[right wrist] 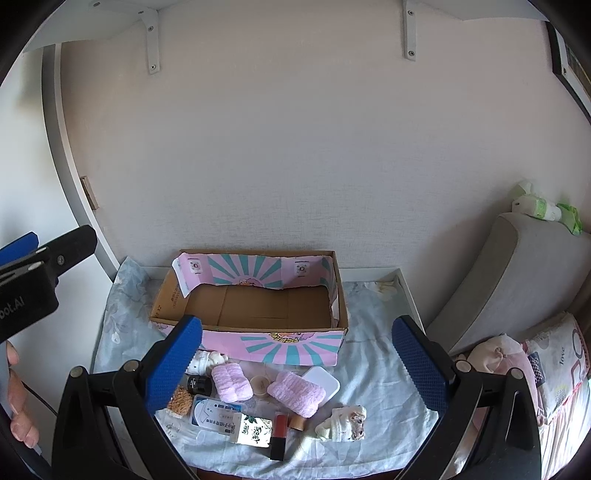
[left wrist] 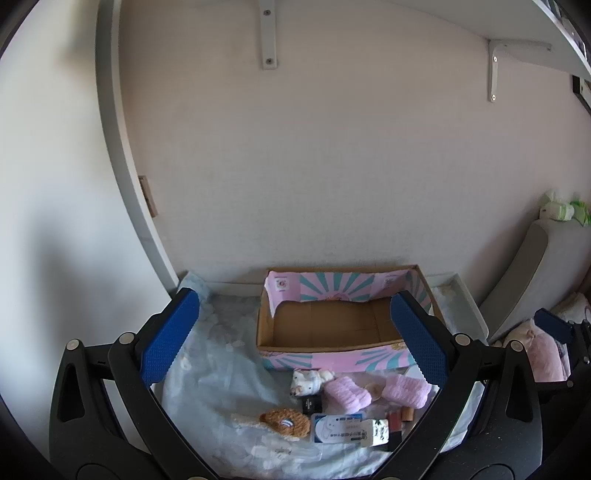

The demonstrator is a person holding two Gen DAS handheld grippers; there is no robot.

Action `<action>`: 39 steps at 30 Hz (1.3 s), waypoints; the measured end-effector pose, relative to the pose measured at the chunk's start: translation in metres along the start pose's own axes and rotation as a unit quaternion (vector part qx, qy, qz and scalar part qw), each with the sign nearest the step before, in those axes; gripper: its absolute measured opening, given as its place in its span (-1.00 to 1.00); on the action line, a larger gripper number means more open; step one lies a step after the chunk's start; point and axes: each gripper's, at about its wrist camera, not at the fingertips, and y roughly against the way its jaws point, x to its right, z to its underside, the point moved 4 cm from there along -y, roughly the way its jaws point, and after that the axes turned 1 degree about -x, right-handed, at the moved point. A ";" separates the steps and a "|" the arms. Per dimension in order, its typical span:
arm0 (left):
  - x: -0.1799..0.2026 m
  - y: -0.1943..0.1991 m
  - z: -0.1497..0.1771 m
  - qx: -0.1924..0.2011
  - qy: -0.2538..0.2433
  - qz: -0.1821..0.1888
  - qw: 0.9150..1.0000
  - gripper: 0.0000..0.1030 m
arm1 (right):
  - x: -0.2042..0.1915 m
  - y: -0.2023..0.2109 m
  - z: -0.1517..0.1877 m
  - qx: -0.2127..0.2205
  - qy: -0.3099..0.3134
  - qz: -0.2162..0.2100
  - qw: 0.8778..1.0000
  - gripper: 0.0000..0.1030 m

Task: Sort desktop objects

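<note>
Cardboard box, pink and teal outside, brown and bare inside, set against the wall at the back of a counter draped in pale blue cloth; just in front of its near wall, a scatter of small things: two fluffy pink rolls with a small tan lid between them; white rounded case beside the right roll; small white plush toy touching the box front; black cap near it; brown fuzzy piece at the left; blue-and-white packet and a flowered carton nearer the camera; red and black lipstick alongside; second plush toy lying at the right. Left tongs wide apart, nothing between the blue pads, raised over the left half of the cloth; right tongs equally wide apart and empty, framing the scatter. Grey cushion and pink bedding off to the right; shelf brackets high on the wall.
</note>
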 end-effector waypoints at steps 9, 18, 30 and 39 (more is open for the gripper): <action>0.002 -0.003 0.000 -0.004 0.003 0.001 1.000 1.00 | 0.000 -0.001 0.000 -0.002 0.000 0.000 1.000 0.99; 0.000 -0.004 0.004 -0.008 0.005 0.000 1.000 1.00 | -0.001 -0.002 0.003 -0.004 -0.001 0.002 1.000 0.99; -0.013 -0.014 0.008 -0.024 0.028 -0.020 0.999 1.00 | -0.005 -0.012 0.005 -0.016 0.001 -0.004 1.000 0.99; -0.020 -0.016 0.008 -0.027 0.034 -0.020 0.999 1.00 | -0.007 -0.011 0.003 -0.012 0.004 -0.008 1.000 0.99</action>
